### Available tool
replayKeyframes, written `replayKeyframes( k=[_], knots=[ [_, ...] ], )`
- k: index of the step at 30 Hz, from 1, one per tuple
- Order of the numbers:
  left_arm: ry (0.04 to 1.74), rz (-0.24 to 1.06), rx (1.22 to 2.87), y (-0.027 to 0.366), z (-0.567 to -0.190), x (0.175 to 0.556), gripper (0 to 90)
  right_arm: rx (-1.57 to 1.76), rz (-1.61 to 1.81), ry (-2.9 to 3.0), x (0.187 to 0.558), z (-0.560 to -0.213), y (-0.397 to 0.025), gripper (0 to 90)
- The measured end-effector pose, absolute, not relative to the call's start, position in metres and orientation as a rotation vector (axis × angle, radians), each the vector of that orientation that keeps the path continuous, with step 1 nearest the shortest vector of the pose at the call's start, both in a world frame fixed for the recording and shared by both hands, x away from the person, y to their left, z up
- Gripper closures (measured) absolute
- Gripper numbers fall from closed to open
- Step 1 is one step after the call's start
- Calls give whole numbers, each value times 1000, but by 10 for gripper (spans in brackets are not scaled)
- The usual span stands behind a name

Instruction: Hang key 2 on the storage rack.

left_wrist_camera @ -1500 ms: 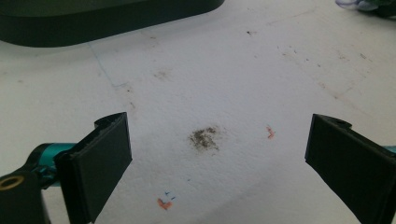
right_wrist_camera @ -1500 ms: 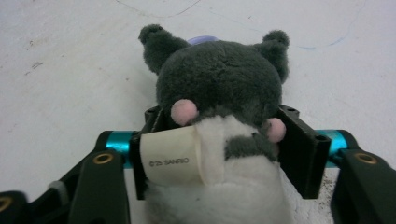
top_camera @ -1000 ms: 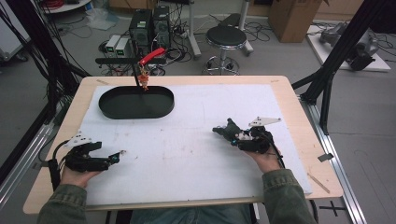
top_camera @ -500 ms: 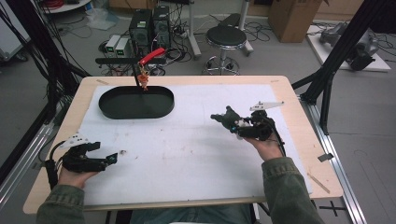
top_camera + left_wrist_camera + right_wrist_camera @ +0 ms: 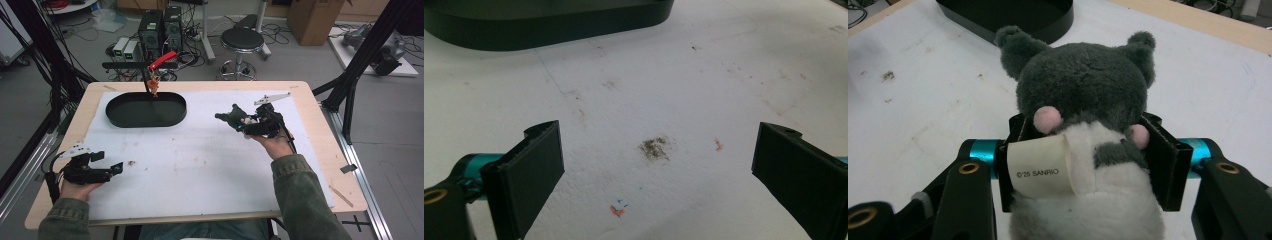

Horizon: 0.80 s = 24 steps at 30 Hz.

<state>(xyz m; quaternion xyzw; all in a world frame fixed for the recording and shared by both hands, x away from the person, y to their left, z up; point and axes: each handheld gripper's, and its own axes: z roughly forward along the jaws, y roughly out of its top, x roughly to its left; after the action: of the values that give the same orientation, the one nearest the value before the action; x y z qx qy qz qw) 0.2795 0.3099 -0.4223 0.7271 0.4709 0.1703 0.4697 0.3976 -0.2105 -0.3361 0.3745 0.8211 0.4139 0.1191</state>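
Right gripper [image 5: 235, 121]: sitting right of centre in the high view, raised off the white mat [image 5: 200, 160]; its jaws are closing tight on a grey and white plush toy [image 5: 1083, 125], one black pad pressing each flank.

Plush toy: filling the middle of the right gripper view, facing away from the camera, grey head and two ears up, white body below, small pink patches at the sides; a cream sewn-in label [image 5: 1040, 167] is hanging at lower left of centre. In the high view the toy [image 5: 231, 116] is showing as a dark lump at the gripper's tip, right of the black tray [image 5: 146, 110].

Left gripper [image 5: 107, 170]: lying low at the lower left of the high view, over the mat's left edge; in the left gripper view its two black jaws are standing wide apart, gripping nothing, with stained mat showing between them.

Black tray: an oval with a low wall, resting on the mat in the upper left of the high view, well apart from both grippers; its rim [image 5: 549, 30] is crossing the top of the left gripper view.

Clamp with red handle [image 5: 161, 61]: standing just above the tray's far edge.
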Motion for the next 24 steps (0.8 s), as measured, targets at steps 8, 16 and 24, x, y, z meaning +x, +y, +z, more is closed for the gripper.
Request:
replayKeyframes(
  k=[8, 16, 24],
  knots=[
    [1149, 421, 1792, 308, -422, 279, 68, 1071, 1261, 2416, 412, -314, -188, 442],
    [1145, 435, 1782, 308, -421, 278, 68, 1048, 1267, 2434, 433, -298, -162, 442],
    [1135, 439, 1772, 308, -420, 277, 69, 1044, 1284, 2448, 447, -293, -139, 442]
  ],
)
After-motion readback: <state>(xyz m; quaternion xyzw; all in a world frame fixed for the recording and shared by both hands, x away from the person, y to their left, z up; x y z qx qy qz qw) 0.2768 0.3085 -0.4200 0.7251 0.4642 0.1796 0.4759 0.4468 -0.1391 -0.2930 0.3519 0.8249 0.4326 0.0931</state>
